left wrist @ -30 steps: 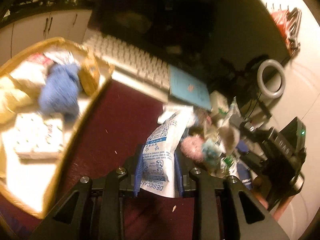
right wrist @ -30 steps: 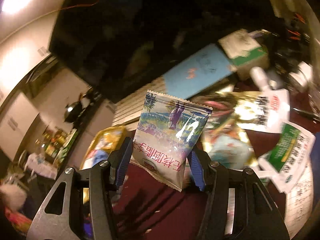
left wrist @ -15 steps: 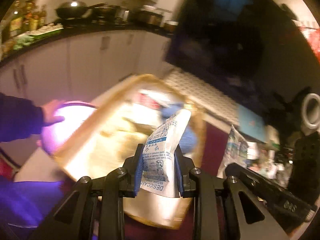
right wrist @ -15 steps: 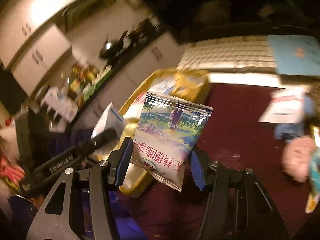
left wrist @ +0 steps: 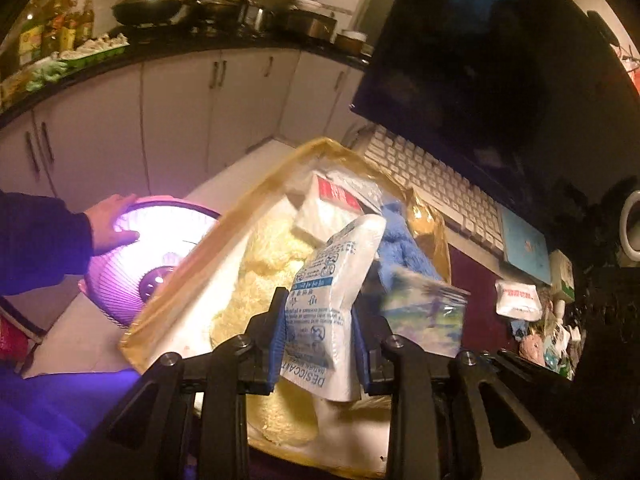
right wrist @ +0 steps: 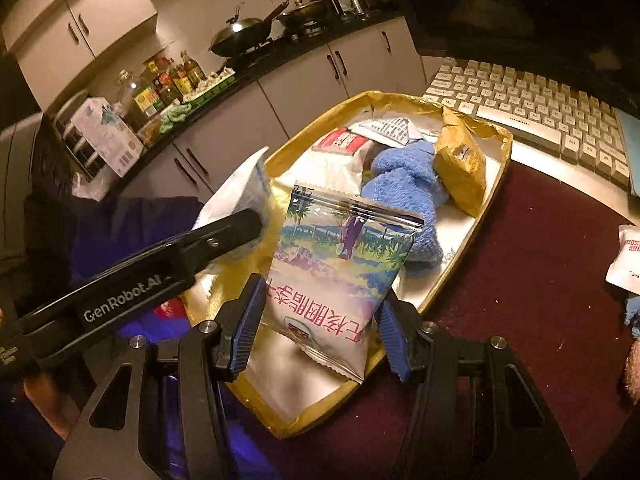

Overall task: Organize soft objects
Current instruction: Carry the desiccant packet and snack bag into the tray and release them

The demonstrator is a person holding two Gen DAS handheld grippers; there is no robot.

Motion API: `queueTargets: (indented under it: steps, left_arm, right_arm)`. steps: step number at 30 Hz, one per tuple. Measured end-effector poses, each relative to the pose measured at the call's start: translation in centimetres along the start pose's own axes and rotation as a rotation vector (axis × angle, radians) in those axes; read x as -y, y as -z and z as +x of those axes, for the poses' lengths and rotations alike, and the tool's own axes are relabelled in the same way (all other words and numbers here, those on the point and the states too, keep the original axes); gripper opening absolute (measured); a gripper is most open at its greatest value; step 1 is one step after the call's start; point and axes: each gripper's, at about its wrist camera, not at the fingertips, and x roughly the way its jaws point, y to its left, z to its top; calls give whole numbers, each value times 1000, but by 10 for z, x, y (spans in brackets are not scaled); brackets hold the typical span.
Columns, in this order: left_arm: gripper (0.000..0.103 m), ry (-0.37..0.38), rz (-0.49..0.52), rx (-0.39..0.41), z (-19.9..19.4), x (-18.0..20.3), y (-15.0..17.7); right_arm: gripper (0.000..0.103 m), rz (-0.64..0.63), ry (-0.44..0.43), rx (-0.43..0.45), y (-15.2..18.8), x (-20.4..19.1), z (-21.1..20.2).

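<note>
My left gripper (left wrist: 318, 338) is shut on a white desiccant pouch (left wrist: 332, 300) and holds it above the gold tray (left wrist: 188, 276). My right gripper (right wrist: 316, 332) is shut on a colourful snack packet (right wrist: 340, 280), over the tray's (right wrist: 496, 184) near end. The snack packet also shows in the left wrist view (left wrist: 424, 312), blurred. The left gripper and its pouch (right wrist: 240, 192) show at the left of the right wrist view. In the tray lie a blue plush cloth (right wrist: 404, 184), a gold packet (right wrist: 460, 164), a red-and-white pack (right wrist: 340, 140) and yellow fluffy cloth (left wrist: 264, 276).
A white keyboard (right wrist: 540, 108) lies behind the tray under a dark monitor (left wrist: 500, 68). A white sachet (right wrist: 628, 252) and other soft items (left wrist: 536, 340) lie on the maroon mat (right wrist: 540, 288) to the right. A hand touches a glowing purple fan-like heater (left wrist: 156, 256) left of the tray.
Both grippers have swung left from the cluttered mat to above the gold tray, each still holding its packet. The two packets now hang side by side over the tray.
</note>
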Motion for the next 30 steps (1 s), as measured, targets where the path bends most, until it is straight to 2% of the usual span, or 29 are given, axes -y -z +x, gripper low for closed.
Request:
queueTargets:
  steps: [4, 7, 10, 13, 15, 20, 25, 30]
  left_arm:
    - [40, 89, -45, -21, 1, -7, 5]
    - [45, 128, -66, 1, -7, -9, 5]
    - [55, 183, -93, 32, -14, -9, 5]
    - [55, 213, -111, 69, -22, -9, 2]
    - [56, 232, -106, 65, -24, -4, 2]
    - [56, 266, -39, 34, -20, 29, 12]
    - [56, 317, 69, -38, -6, 81, 29]
    - [56, 341, 143, -101, 7, 121, 43]
  right_arm:
    - [55, 34, -49, 20, 8, 8, 1]
    - [55, 43, -59, 26, 12, 12, 0]
    - [55, 74, -95, 48, 14, 19, -8]
    - [55, 108, -116, 85, 15, 28, -24]
    - [55, 125, -136, 105, 17, 34, -36]
    - [55, 185, -143, 138, 32, 62, -69]
    - [55, 287, -102, 181, 52, 105, -105]
    - [55, 376, -24, 235, 69, 146, -139]
